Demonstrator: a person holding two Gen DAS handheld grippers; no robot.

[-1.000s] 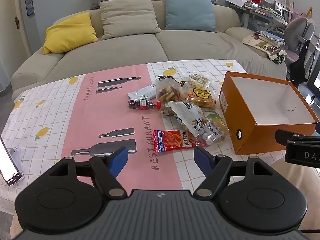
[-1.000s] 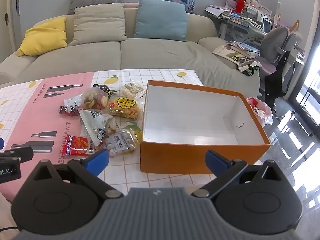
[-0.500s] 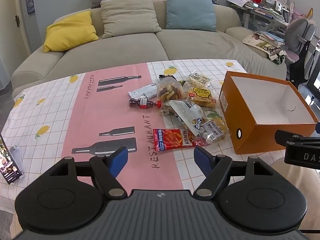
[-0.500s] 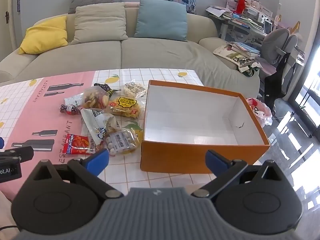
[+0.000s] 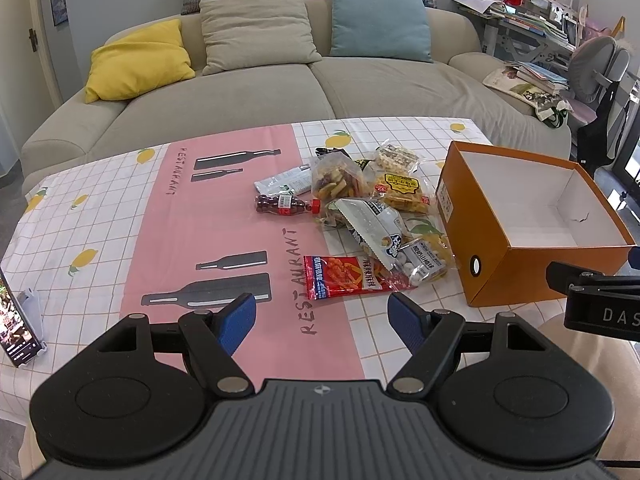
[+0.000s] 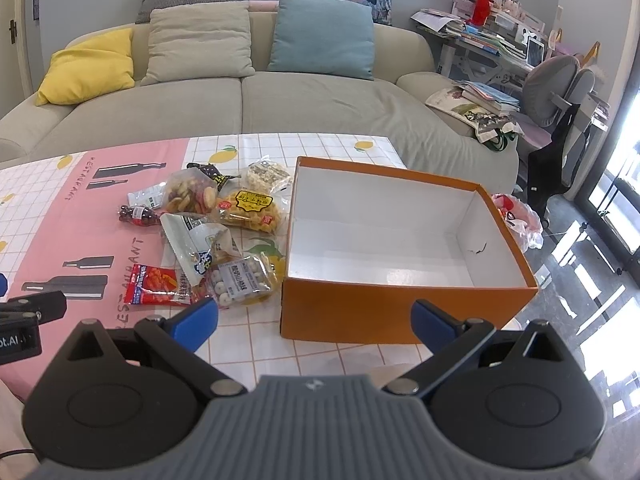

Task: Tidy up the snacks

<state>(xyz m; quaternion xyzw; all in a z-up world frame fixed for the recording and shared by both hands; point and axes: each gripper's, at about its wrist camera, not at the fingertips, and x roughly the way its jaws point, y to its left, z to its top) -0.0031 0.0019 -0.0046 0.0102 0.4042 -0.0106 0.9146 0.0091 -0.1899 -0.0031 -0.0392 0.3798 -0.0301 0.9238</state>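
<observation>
A pile of snack packets lies on the tablecloth: a red packet (image 5: 340, 277), a clear bag of round candies (image 5: 424, 264), a white-green bag (image 5: 370, 222), a yellow cracker bag (image 5: 402, 193), a mixed-snack bag (image 5: 336, 182) and a small bottle-shaped candy (image 5: 286, 205). An empty orange box (image 5: 516, 236) with a white inside stands right of them; it also shows in the right wrist view (image 6: 404, 312). My left gripper (image 5: 322, 318) is open and empty, just before the red packet. My right gripper (image 6: 316, 320) is open and empty, before the box's near wall.
A phone on a stand (image 5: 18, 334) is at the table's left edge. A beige sofa (image 5: 280, 80) with cushions lies behind the table. A cluttered desk and grey chair (image 6: 552, 88) are at the right. The table's near right corner (image 6: 360, 360) is close.
Both grippers have shifted slightly; the scene sits a little lower and nearer in both views. Both stay open and empty. Nothing on the table has moved.
</observation>
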